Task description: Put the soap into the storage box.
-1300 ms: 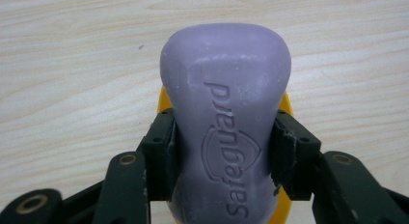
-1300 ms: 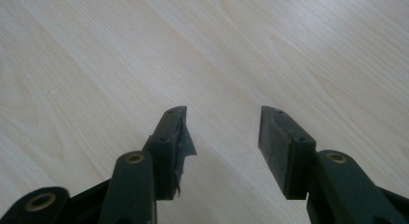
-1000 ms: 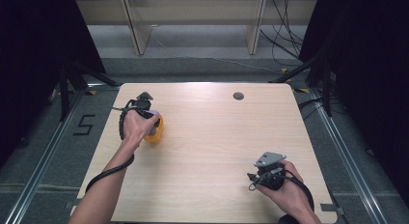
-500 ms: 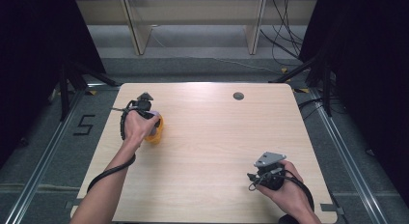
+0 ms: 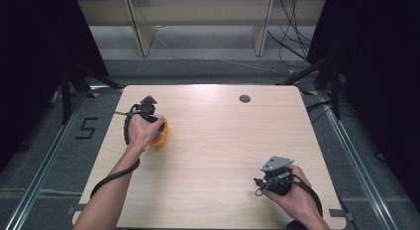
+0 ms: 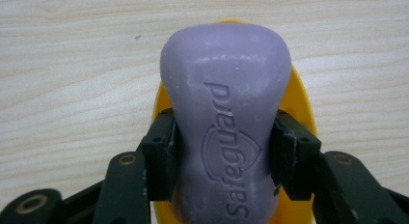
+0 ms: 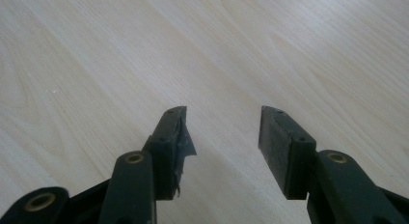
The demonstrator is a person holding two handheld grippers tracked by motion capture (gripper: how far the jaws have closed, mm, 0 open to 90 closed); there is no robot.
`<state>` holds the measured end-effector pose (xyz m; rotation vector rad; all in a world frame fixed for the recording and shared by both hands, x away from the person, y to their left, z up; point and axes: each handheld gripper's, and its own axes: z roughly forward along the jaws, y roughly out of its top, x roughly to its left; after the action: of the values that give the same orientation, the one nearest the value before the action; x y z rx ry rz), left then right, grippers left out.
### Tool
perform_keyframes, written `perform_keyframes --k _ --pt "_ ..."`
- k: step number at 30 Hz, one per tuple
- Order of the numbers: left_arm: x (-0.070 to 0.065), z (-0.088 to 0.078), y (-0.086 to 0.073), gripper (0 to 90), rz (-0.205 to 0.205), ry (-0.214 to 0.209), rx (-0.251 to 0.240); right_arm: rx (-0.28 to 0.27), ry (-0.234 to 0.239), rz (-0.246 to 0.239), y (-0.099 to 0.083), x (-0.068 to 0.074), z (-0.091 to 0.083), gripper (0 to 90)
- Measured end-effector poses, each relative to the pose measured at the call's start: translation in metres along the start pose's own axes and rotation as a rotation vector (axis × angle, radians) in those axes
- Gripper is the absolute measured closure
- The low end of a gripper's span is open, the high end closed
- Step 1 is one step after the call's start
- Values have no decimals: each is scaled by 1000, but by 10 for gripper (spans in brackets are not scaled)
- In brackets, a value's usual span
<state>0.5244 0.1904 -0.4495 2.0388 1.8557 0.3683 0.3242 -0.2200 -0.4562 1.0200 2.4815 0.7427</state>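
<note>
A purple bar of soap, stamped with a brand name, lies over a yellow dish. My left gripper is shut on the soap, one pad pressed on each side of its narrow waist. In the high view the left gripper points down at the yellow dish on the table's left half. My right gripper stands open over bare wood with nothing between its fingers; the high view has the right gripper near the front right corner.
The light wooden table has a round dark cable hole near its far edge. Dark floor, metal rails and stand legs surround it. A cable trails from each gripper along the person's forearms.
</note>
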Motion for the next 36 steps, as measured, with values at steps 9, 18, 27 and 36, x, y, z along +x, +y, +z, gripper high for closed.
perform_keyframes --k 9,18,27,36 --pt "-1 3 0 490 15 -3 1 -1 1 1 0 0 0 531" --pt "-2 7 -2 486 41 -4 7 1 4 12 0 1 0 528" --pt "-1 5 -3 428 62 -14 -20 -4 1 7 -1 1 1 527" --pt "-2 -9 -5 348 73 -8 -68 -4 -1 6 -1 2 1 525"
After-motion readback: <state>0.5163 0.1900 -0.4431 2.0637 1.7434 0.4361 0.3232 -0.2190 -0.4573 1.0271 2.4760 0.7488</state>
